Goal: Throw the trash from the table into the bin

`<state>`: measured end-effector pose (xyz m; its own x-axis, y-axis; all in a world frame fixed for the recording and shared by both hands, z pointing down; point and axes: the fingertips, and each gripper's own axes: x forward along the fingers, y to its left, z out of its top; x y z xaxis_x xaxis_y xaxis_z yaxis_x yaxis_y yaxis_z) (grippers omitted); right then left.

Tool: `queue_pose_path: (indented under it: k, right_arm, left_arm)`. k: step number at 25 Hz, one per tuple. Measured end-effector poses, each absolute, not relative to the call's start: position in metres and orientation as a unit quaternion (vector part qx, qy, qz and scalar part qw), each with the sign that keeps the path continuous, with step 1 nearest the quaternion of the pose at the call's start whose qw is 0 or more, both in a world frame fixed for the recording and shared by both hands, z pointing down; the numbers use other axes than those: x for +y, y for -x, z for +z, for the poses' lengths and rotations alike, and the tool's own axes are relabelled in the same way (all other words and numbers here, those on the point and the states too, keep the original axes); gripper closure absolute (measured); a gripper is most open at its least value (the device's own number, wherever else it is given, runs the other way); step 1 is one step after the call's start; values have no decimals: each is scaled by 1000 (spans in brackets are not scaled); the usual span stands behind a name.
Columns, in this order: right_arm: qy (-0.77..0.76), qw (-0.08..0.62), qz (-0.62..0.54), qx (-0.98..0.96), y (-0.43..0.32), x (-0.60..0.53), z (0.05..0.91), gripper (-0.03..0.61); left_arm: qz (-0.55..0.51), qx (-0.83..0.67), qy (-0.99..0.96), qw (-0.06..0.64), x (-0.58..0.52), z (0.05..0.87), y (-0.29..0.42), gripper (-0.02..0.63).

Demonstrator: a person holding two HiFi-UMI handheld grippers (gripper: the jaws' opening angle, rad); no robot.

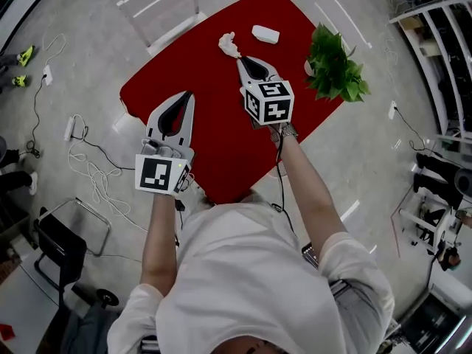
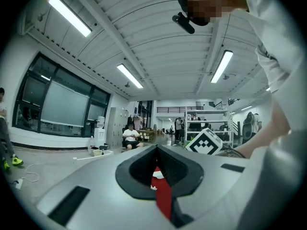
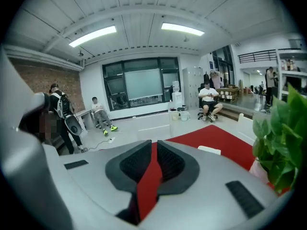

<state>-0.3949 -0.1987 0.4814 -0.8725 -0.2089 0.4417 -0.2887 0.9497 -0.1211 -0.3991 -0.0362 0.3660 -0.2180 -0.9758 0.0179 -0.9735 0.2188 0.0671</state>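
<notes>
R tongs (image 1: 240,60): am holding pinched shut, empty, tip just beside crumpled paper (image 1: 229,44) on red table (image 1: 221,146) | L tongs (image 1: 186,94): also closed, empty, hanging over table edge | white packet (image 1: 265,33) lying beyond | risk: closed tip is threatening to shove paper off table unless opened; bin not showing in any view.

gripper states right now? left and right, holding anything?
Left gripper: jaws closed, nothing held.
Right gripper: jaws closed, nothing held.
</notes>
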Motion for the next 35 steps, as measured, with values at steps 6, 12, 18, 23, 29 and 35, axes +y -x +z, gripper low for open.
queue_pose_path:
  k: [6, 12, 18, 23, 29, 35]
  right_arm:
    - [-99, 305, 87, -943, 445, -236, 565, 423]
    - [-85, 361, 95, -924, 475, -260, 634, 396]
    - [-111, 381, 71, -915, 484, -277, 663, 397]
    - [-122, 378, 55, -916, 486, -272, 659, 547]
    - [-146, 332, 71, -929, 471, -258, 623, 558]
    - [-174, 283, 77, -940, 425, -221, 564, 558]
  left_arm:
    - [-10, -804, -593, 47, -50, 385, 420, 607]
    - [5, -818, -570, 79, -59, 399, 426, 607]
    - [11, -825, -557, 94, -61, 414, 432, 607]
    - [10, -826, -554, 102, -53, 419, 434, 607]
    - [3, -818, -569, 86, -36, 410, 425, 607]
    - [-10, -798, -601, 47, -9, 388, 399, 607]
